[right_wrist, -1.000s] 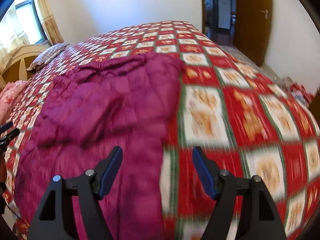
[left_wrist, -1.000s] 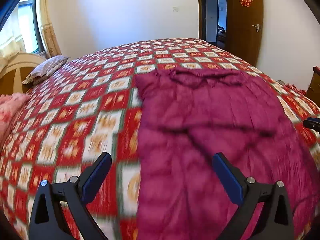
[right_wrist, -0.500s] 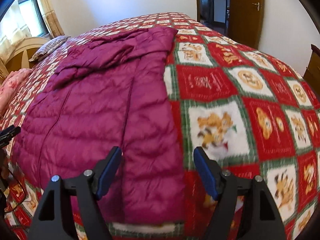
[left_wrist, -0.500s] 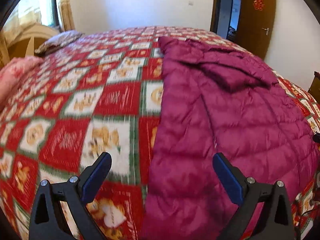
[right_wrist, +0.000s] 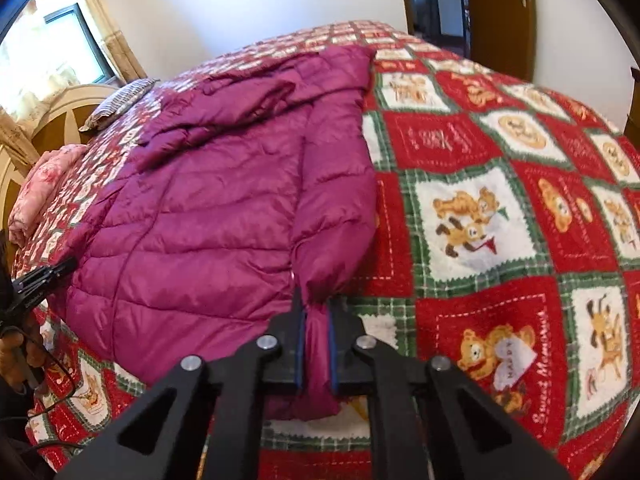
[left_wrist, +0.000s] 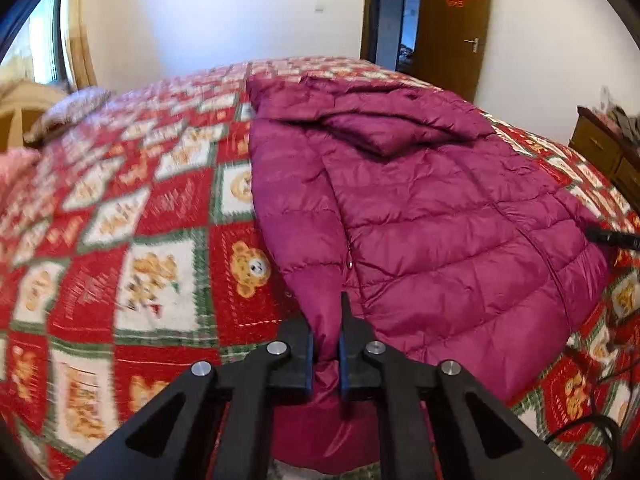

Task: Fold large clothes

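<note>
A magenta quilted down jacket (left_wrist: 432, 232) lies flat on the bed, hood end toward the far side. My left gripper (left_wrist: 325, 354) is shut on the jacket's near left sleeve end, fabric pinched between its blue pads. In the right wrist view the same jacket (right_wrist: 208, 216) spreads to the left, and my right gripper (right_wrist: 316, 350) is shut on the near right sleeve cuff. The tip of the right gripper (left_wrist: 612, 236) shows at the left view's right edge. The left gripper (right_wrist: 40, 280) shows at the right view's left edge, held by a hand.
A red, green and white bear-patterned quilt (right_wrist: 500, 220) covers the whole bed. Pillows (left_wrist: 68, 112) and a pink folded blanket (right_wrist: 44, 184) lie by the headboard. A wooden door (left_wrist: 456, 28) and a dresser (left_wrist: 608, 152) stand beyond the bed. Cables trail at the near edge.
Both grippers moved down and in toward the jacket's near end. Both went from wide open to shut, each taking hold of a sleeve end.
</note>
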A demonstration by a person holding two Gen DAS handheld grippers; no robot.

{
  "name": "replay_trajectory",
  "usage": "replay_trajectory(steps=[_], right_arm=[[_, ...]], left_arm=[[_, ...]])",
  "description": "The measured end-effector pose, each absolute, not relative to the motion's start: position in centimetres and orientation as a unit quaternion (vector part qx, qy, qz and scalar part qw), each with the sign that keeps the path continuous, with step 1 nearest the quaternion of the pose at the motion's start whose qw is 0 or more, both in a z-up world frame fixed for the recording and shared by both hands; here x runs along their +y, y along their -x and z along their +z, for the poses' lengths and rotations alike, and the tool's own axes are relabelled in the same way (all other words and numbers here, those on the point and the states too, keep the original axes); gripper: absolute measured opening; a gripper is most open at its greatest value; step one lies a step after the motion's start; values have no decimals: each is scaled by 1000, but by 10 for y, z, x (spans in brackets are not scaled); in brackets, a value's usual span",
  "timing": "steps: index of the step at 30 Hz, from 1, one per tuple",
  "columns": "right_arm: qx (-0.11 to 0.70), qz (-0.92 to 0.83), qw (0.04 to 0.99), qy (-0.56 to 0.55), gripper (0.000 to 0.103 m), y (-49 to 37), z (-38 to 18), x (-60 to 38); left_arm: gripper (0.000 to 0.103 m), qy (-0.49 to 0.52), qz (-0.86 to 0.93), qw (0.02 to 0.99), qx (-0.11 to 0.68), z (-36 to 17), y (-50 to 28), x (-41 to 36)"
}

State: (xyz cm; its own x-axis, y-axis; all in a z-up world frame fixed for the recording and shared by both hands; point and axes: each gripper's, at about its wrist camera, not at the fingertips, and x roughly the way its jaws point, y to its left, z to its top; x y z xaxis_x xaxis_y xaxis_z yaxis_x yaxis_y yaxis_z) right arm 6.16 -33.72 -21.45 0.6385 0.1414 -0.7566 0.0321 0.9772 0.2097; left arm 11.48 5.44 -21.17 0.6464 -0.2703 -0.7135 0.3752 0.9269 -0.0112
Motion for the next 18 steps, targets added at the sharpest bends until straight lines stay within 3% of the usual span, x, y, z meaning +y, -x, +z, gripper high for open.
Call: replay_trajectory(steps=[6,14,18], right_arm=[[385,51,915,-108,8,-32,-187,-337],[277,90,952,-99,7,30,-97,-318],[225,99,965,-89,7,27,-64,-315]], left_arm=[[5,-59,-189,919,342,-170,-81,71],[5,-43,-201,948,242,-70,-7,97],[5,-49,-194,955,219,-47,-4,101]])
